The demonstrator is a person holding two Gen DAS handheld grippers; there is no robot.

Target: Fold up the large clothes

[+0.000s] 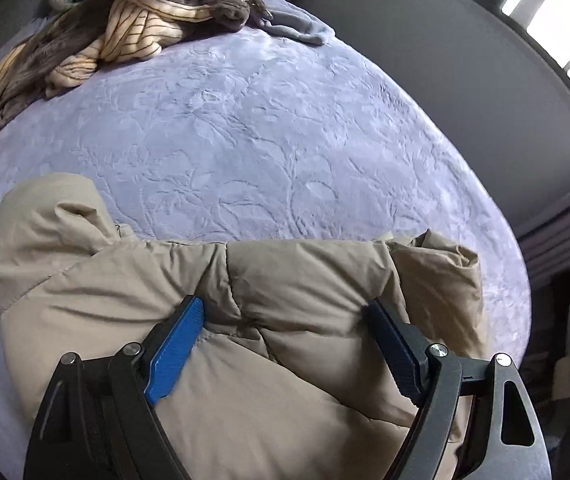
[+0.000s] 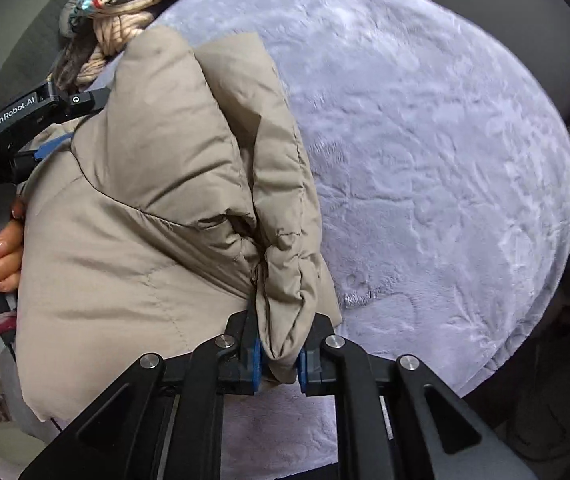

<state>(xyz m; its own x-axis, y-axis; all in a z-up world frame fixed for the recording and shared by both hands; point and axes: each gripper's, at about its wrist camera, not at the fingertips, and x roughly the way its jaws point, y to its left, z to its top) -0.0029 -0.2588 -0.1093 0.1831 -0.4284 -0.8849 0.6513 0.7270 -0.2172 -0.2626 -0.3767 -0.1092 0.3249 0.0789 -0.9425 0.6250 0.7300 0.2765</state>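
A beige puffer jacket (image 1: 133, 280) lies bunched on the lavender blanket (image 1: 245, 120) at the near side. My left gripper (image 1: 285, 308) is open, its blue pads (image 1: 173, 356) spread wide and pressed on either side of a thick fold of the jacket. In the right wrist view the jacket (image 2: 157, 200) fills the left half. My right gripper (image 2: 279, 356) is shut on a puffy edge of the jacket. The left gripper's body shows at the far left of that view (image 2: 37, 108), partly hidden by the jacket.
A pile of other clothes (image 1: 125, 36), striped cream, brown and a cartoon-print piece, lies at the far left corner of the bed. A grey headboard or wall (image 1: 445, 60) runs behind. The blanket's round edge drops off to the right (image 2: 545, 280).
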